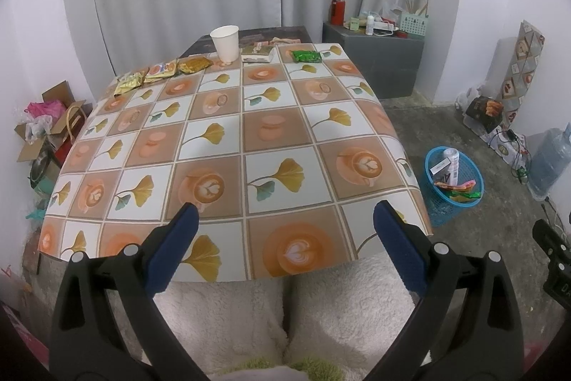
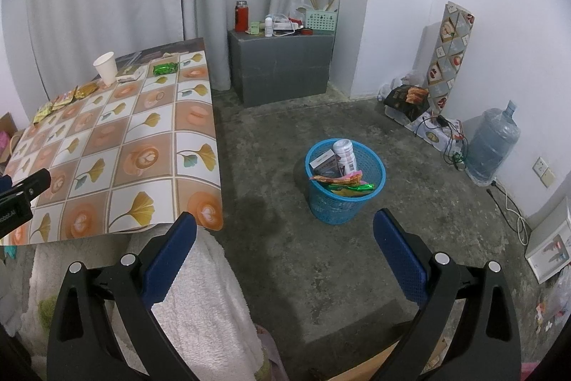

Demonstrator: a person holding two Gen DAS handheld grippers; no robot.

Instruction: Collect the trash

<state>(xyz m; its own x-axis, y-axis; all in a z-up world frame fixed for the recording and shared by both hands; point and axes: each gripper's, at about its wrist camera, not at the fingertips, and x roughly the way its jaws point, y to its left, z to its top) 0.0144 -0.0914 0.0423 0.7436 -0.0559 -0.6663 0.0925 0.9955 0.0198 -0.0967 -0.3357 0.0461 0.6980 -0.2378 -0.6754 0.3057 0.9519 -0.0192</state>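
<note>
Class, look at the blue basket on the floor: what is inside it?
The blue basket holds a white bottle, a dark box and colourful wrappers on top. Anything beneath these is covered.

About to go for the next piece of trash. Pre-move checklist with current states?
1. Left gripper open and empty: ok.
2. Right gripper open and empty: ok.
3. Trash left on the table: ok. Cup, green wrapper, flat pack and yellow wrappers sit at the far edge.
4. Path across the table to them: ok, nothing in between.
5. Basket upright on the floor with room left: ok, though already fairly full.
6. Cup empty: cannot tell, its inside is not visible.
</note>
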